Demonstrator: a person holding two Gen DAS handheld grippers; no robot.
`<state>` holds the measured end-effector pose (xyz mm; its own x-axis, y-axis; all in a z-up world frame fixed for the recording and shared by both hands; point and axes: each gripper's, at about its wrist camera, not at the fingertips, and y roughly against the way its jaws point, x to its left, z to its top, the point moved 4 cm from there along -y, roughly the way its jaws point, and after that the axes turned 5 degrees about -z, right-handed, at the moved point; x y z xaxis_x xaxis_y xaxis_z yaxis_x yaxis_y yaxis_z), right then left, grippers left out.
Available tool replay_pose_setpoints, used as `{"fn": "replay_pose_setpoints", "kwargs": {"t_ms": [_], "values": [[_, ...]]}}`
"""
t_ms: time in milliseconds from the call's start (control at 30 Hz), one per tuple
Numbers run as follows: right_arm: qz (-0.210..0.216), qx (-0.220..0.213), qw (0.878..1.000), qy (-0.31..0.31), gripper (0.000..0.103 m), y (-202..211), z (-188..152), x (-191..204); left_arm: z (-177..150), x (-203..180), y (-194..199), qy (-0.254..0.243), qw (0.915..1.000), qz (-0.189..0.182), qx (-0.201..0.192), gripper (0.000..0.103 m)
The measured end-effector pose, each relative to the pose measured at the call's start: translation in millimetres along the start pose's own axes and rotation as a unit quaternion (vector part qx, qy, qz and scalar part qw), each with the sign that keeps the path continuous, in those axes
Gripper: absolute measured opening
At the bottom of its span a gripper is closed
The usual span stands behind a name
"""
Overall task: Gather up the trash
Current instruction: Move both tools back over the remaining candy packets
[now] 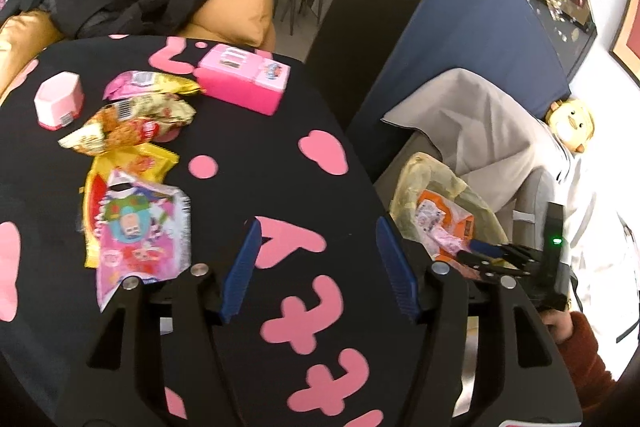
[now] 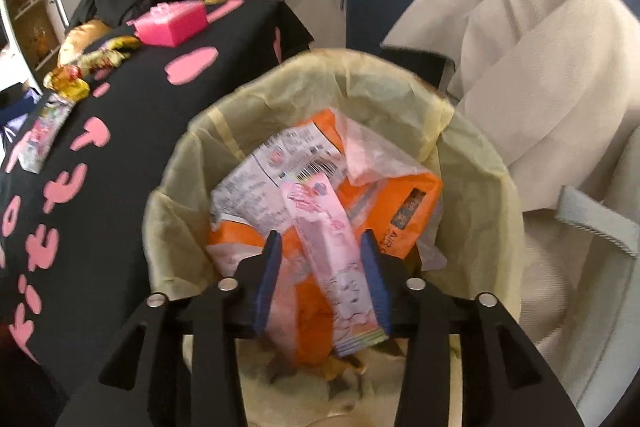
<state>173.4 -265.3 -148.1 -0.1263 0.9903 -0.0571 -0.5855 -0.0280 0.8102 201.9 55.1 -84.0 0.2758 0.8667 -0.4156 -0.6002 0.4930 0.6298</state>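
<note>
Several snack wrappers [image 1: 132, 163] lie on the black cloth with pink shapes [image 1: 248, 131], left of my left gripper [image 1: 318, 247], which is open and empty above the cloth. My right gripper [image 2: 322, 259] hangs over the trash bin with a pale yellow liner [image 2: 476, 179]. A pink wrapper [image 2: 332, 251] stands between its open fingers; I cannot tell if it touches them. An orange bag [image 2: 400, 195] and a white wrapper lie in the bin. The bin [image 1: 424, 187] and right gripper [image 1: 492, 255] also show in the left wrist view.
A pink box [image 1: 244, 79] and a pink-white tub [image 1: 60, 99] stand on the cloth. Black clothes on a tan cushion [image 1: 232, 11] lie behind. A beige blanket [image 2: 520, 67] covers a seat right of the bin. A blue panel [image 1: 472, 27] stands behind.
</note>
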Motion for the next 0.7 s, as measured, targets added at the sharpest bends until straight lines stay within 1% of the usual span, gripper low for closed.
{"fn": "replay_pose_setpoints", "kwargs": {"t_ms": [100, 167, 300, 367, 467, 567, 633, 700], "values": [[-0.002, -0.024, 1.0, 0.003, 0.043, 20, 7, 4, -1, 13, 6, 0.009, 0.9999, 0.011, -0.006, 0.057], [-0.002, -0.042, 0.999, 0.006, 0.044, 33, 14, 6, -1, 25, 13, 0.013, 0.9995, 0.026, -0.016, 0.057], [0.018, -0.083, 0.996, 0.017, 0.044, 59, 32, 26, 0, 48, 31, 0.018, 0.9975, 0.055, -0.04, 0.057], [0.028, -0.098, 0.995, 0.024, 0.044, 65, 38, 37, 1, 62, 41, 0.024, 0.9958, 0.071, -0.053, 0.057], [0.047, -0.111, 0.992, 0.042, 0.044, 68, 49, 62, 1, 84, 55, 0.041, 0.9927, 0.09, -0.068, 0.057], [0.079, -0.115, 0.988, 0.062, 0.044, 66, 57, 90, 0, 104, 67, 0.058, 0.9898, 0.103, -0.079, 0.057], [0.093, -0.122, 0.985, 0.077, 0.044, 62, 62, 113, -2, 115, 74, 0.061, 0.9882, 0.112, -0.084, 0.057], [0.107, -0.126, 0.982, 0.089, 0.044, 58, 67, 135, -3, 124, 77, 0.056, 0.9883, 0.115, -0.083, 0.057]]}}
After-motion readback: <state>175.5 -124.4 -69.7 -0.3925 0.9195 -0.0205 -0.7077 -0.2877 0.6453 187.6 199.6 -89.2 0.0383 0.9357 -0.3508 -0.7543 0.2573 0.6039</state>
